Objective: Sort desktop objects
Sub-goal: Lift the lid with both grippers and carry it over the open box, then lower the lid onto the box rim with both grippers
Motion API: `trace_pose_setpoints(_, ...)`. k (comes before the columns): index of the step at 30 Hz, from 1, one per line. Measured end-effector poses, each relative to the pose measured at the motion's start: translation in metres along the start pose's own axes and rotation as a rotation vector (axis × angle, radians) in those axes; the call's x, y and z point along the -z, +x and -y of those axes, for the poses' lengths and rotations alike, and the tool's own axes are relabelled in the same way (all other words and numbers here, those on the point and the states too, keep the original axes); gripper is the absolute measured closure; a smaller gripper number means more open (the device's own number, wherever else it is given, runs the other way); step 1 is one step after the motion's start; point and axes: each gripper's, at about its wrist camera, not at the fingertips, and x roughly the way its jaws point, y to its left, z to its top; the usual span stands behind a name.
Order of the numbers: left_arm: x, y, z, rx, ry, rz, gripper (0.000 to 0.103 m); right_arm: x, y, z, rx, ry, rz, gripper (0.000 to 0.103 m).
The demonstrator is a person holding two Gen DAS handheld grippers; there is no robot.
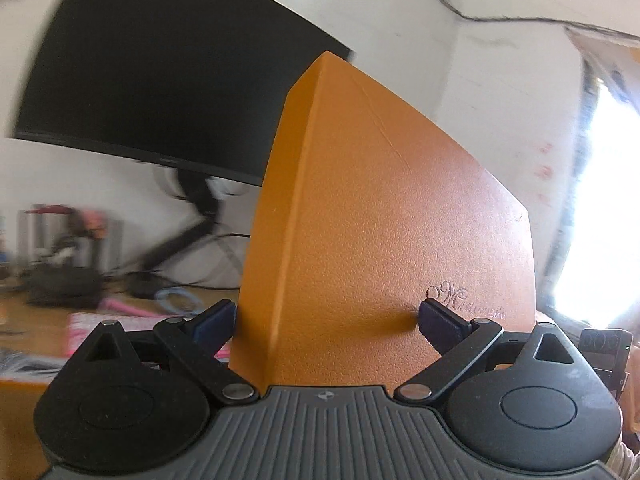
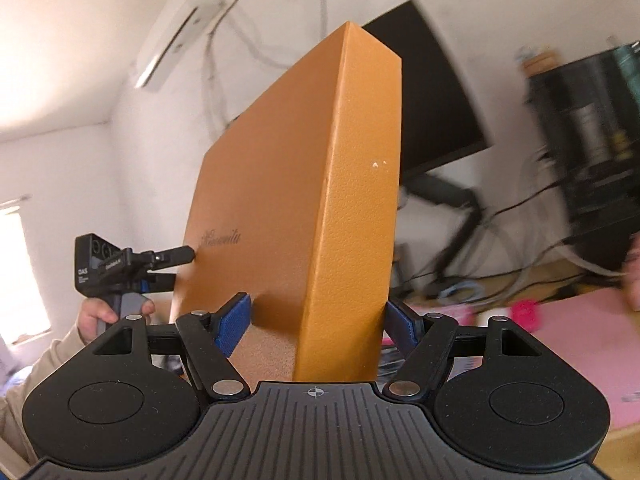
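The orange box [image 1: 384, 232] is held upright in the air, above the desk [image 1: 24, 320] and in front of the dark monitor [image 1: 160, 72]. It is pinched by the left gripper [image 1: 326, 316] across one edge, and by the right gripper [image 2: 318, 320] across its narrow side.

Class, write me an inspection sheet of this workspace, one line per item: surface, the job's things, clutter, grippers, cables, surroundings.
Surface: wooden desk, partly under a pink mat.
Job's things: orange box held up off the desk.
Clutter: blurred dark items at the back.
Grippers: left hand-held gripper and right hand-held gripper both clamp the box.
Cables: loose cables behind the mat.
Surroundings: black monitor, white wall, air conditioner.
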Motion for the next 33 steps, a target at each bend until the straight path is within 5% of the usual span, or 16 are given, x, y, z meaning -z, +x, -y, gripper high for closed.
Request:
trace_pose_setpoints(14, 0.025, -0.105, -0.072, -0.245, -0.151, -0.009, 0.006, 0.046, 0.118, -0.069, -0.195, 0.056, -0.214, 0.029)
trace_pose_setpoints(21, 0.043, -0.108, -0.113, -0.252, -0.235, -0.058, 0.006, 0.066, 0.144, -0.074, -0.173, 0.086, -0.293, 0.029)
trace_pose_setpoints(33, 0.038, -0.075, -0.151, -0.233, -0.230, -0.099, 0.005, 0.073, 0.168, -0.058, -0.131, 0.191, -0.343, 0.026)
